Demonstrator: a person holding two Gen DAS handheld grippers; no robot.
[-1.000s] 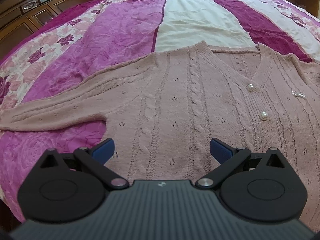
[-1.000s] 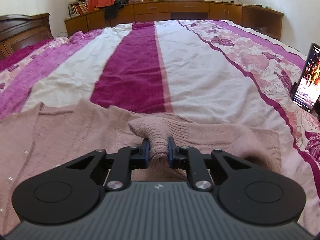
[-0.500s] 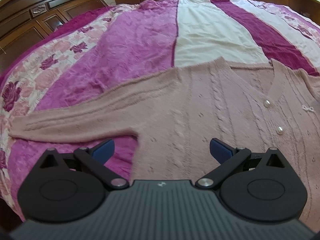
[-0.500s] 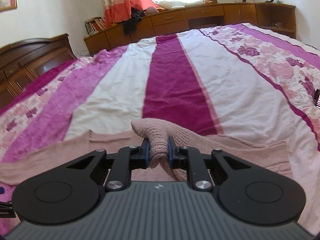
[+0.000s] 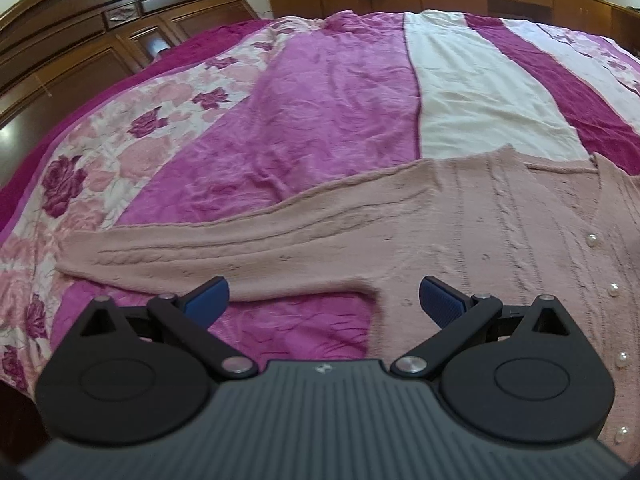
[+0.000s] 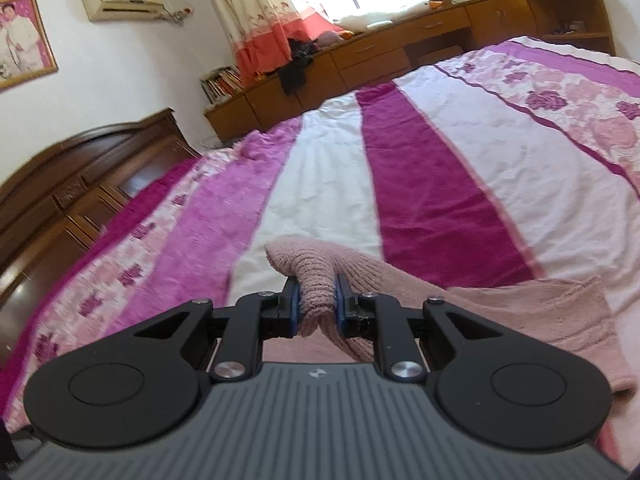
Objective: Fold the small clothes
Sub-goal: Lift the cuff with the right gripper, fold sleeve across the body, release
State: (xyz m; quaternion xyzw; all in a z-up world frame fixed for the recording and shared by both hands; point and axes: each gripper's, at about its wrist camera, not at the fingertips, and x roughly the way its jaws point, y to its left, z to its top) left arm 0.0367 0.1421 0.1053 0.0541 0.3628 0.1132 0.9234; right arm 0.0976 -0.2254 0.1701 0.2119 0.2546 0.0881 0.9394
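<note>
A dusty-pink knit cardigan with pearl buttons lies flat on the striped bed cover. Its left sleeve stretches out to the left, ending near the floral border. My left gripper hovers open over the armpit where sleeve meets body, blue pads wide apart and holding nothing. In the right wrist view my right gripper is shut on a bunched fold of the cardigan's other sleeve, lifted off the bed, with the rest of the knit trailing down to the right.
The bed cover has magenta, white and rose-print stripes. A dark wooden headboard stands at the left. Wooden cabinets with books and dark clothes line the far wall under a curtained window.
My left gripper has swung left, so the outstretched sleeve now fills its view. My right gripper has risen and tilted with the sleeve fold still held, carrying it leftward over the bed.
</note>
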